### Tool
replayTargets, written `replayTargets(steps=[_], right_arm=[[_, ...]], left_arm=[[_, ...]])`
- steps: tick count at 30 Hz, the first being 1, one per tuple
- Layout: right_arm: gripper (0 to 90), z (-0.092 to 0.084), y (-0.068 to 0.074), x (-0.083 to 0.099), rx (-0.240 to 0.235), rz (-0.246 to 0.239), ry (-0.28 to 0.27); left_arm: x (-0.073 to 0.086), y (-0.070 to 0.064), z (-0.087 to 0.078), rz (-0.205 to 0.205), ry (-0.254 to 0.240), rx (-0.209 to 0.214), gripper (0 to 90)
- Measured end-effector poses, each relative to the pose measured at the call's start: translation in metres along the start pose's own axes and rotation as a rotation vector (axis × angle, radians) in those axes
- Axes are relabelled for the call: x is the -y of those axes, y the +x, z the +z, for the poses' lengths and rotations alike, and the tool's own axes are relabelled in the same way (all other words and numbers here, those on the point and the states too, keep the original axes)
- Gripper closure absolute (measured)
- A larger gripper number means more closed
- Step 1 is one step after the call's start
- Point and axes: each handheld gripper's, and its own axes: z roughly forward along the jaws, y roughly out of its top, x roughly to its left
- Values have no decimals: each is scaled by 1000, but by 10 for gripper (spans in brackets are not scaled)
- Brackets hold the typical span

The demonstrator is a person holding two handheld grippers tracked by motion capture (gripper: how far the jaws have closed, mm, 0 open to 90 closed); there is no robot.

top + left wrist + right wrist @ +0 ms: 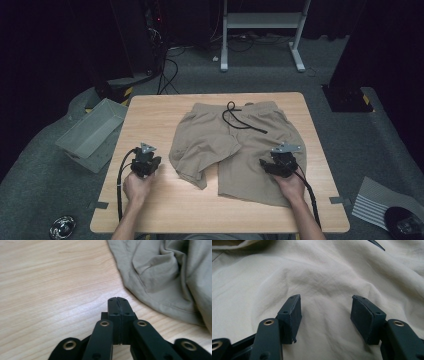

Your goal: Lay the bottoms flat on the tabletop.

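Observation:
Beige shorts (235,145) with a black drawstring (239,121) lie spread on the wooden table (150,115), one leg folded and rumpled at the left. My left gripper (150,162) hovers over bare wood just left of that leg, jaws pressed together with nothing between them. In the left gripper view the shut left gripper (117,300) points at the shorts' hem (160,285), a short gap away. My right gripper (267,165) rests over the right leg. Seen in its own view, the right gripper (325,311) stands open with the cloth (322,272) lying flat beneath.
A grey bin (92,131) sits on the floor off the table's left edge. Cables (167,70) and a white desk frame (260,30) lie beyond the far edge. A striped sheet (380,202) and dark round object (402,220) rest at the lower right.

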Motion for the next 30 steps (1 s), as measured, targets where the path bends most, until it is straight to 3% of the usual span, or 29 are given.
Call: replayTargets(steps=[4,7,11,13,15,18,22,27,30], right_arm=[[413,0,0,0,1,1,0],[412,0,0,0,1,1,0],[411,0,0,0,1,0,-1],[411,0,0,0,2,-1,0],[411,1,0,-1,2,-3,0],[413,2,-3,-2,7,0,-2],[411,3,-10,-3,19,14,-1],[407,0,-24,1,47,29,-2],[408,-2,-32,2,71,27,-4]], left_arm=[[-4,-10,13,-27,-26,90,604],[-7,-20,23,-20,-13,99,568],[-13,-30,32,28,-24,37,712],[-24,-30,38,37,1,25,798],[-37,-31,46,77,34,-18,865],[-49,-33,54,120,62,-61,887],[-42,-18,44,61,51,-47,890],[-31,8,20,24,26,-90,891],[-30,19,15,-11,10,-89,887]])
